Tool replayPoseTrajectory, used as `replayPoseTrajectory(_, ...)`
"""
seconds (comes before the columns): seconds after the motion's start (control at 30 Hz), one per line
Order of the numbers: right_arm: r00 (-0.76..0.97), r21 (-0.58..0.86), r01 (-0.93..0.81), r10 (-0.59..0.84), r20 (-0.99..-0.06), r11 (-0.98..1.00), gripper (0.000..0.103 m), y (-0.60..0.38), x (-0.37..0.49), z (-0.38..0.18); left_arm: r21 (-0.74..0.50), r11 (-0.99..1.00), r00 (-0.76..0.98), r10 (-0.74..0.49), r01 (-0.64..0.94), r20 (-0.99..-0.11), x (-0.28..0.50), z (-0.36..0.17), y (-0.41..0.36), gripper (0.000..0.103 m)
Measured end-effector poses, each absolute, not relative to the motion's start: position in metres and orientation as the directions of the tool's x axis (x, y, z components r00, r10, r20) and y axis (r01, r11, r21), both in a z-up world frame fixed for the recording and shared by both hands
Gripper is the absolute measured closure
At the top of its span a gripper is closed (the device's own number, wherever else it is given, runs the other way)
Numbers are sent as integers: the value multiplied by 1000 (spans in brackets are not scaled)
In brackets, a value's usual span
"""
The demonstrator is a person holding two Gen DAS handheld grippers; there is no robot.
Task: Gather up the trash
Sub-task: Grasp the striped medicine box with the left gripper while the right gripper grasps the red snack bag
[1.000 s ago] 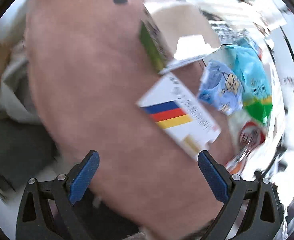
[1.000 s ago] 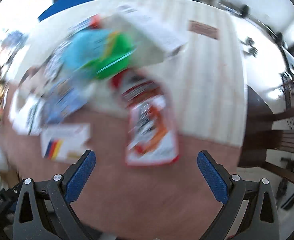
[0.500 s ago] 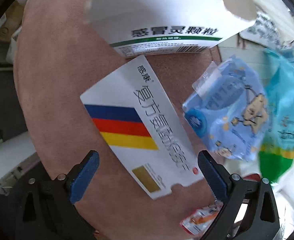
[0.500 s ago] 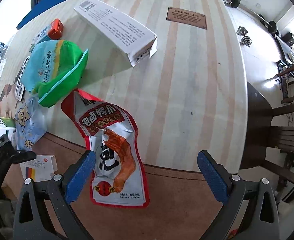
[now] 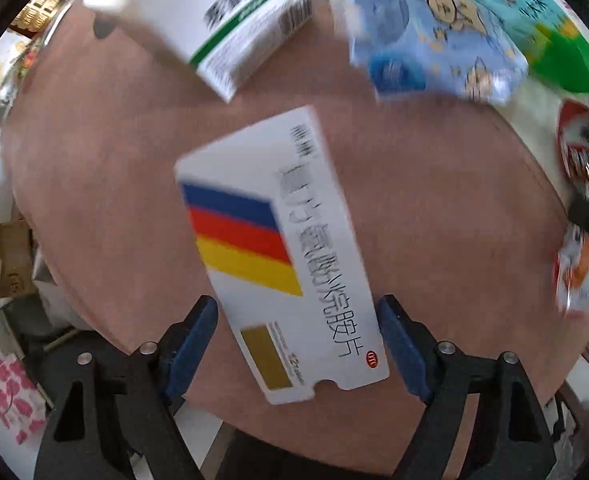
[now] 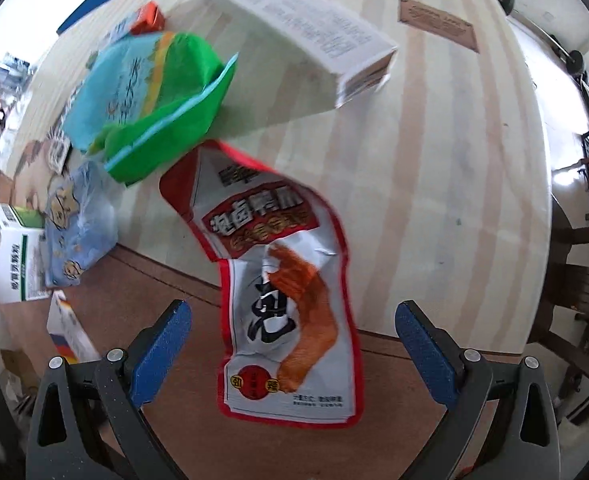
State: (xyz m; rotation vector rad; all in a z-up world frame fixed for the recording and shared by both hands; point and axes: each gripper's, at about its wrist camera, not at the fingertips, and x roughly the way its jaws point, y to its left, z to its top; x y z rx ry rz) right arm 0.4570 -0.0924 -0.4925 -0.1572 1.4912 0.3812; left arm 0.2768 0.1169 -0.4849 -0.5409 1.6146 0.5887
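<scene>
My left tongs (image 5: 297,344) are spread wide around a striped medicine box (image 5: 282,256). My right tongs (image 6: 292,354) gape around a red snack pouch (image 6: 278,276) on the counter (image 6: 434,184); green bag (image 6: 154,100) at ten o'clock.

Left tongs (image 5: 298,344) down and in on striped medicine box (image 5: 278,256): box was centre frame half a second ago, now lower centre, near end sitting between blue pads, jaws narrower than before. Green-striped box (image 5: 230,16) slid to upper left. Right tongs (image 6: 294,348) closer to red snack pouch (image 6: 282,280): pouch shifted from lower left to centre, bottom end now between wide-spread pads.
</scene>
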Motion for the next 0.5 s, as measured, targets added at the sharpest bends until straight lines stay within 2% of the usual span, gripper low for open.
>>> replayPoseTrajectory(0.1,38,88,-378,111,-993,921,3,-79,450,-503,-15,704,-71,-93,-710,-993,264,-490,129,21)
replayPoseTrajectory(0.2,104,2,-399,47,-994,917,20,-74,436,-501,-35,665,-48,-107,-746,-993,261,-490,140,25)
replayPoseTrajectory(0.27,125,18,-414,76,-989,910,39,-77,427,-497,-12,676,-40,-61,-737,-997,259,-485,142,33)
replayPoseTrajectory(0.3,124,27,-418,87,-988,908,42,-80,422,-494,0,692,-33,-35,-722,-999,258,-480,145,33)
replayPoseTrajectory(0.33,124,30,-425,92,-988,904,50,-81,417,-491,10,703,-34,-20,-712,-999,258,-478,143,33)
replayPoseTrajectory(0.4,132,32,-451,102,-986,892,57,-84,406,-486,40,732,-38,19,-680,-999,259,-475,140,33)
replayPoseTrajectory(0.5,108,68,-450,130,-986,890,59,-92,398,-486,64,757,-30,58,-651,-998,264,-470,134,33)
